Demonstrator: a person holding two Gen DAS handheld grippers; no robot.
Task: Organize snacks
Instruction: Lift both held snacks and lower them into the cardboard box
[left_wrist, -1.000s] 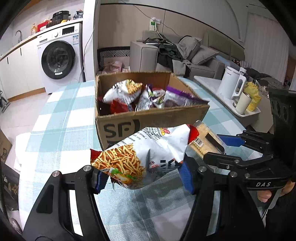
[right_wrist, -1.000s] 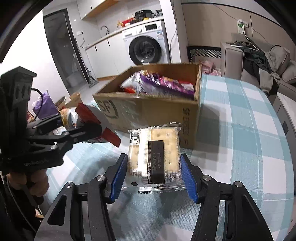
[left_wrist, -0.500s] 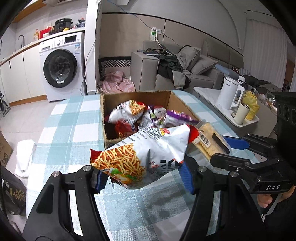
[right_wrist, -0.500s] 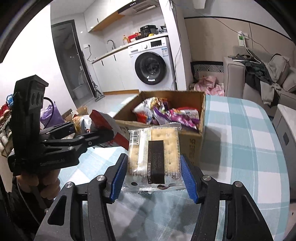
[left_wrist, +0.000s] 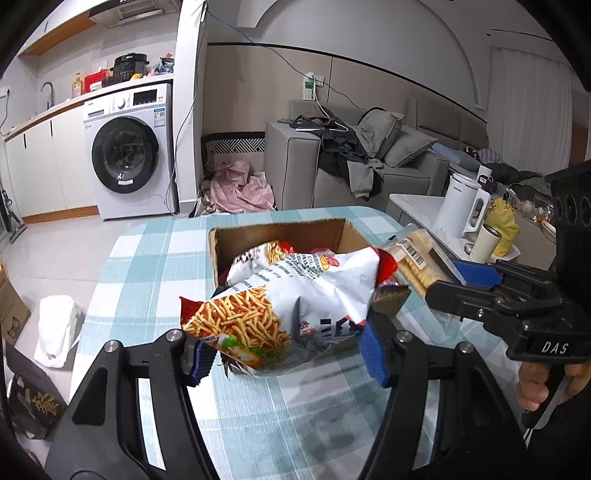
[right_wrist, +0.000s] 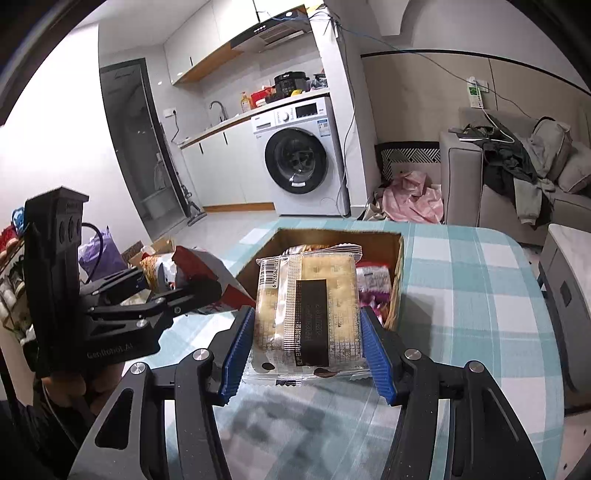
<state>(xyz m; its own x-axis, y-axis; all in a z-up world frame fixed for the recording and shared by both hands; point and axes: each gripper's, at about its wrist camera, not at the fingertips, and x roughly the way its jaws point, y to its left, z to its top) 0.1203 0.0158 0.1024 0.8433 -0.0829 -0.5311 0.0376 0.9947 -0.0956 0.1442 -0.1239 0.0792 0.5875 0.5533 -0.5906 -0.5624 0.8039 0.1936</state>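
Tools side by side, both tilted down over box (left_wrist: 284, 232): left tool (left_wrist: 286, 356) pinching chip bag (left_wrist: 280, 306), right tool (right_wrist: 308, 345) pinching cracker pack (right_wrist: 308, 295).

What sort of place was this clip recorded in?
Most likely a small open-plan home: a washing machine stands under a kitchen counter, a clothes-strewn grey sofa sits beyond, and the cardboard box rests on a checked tablecloth.
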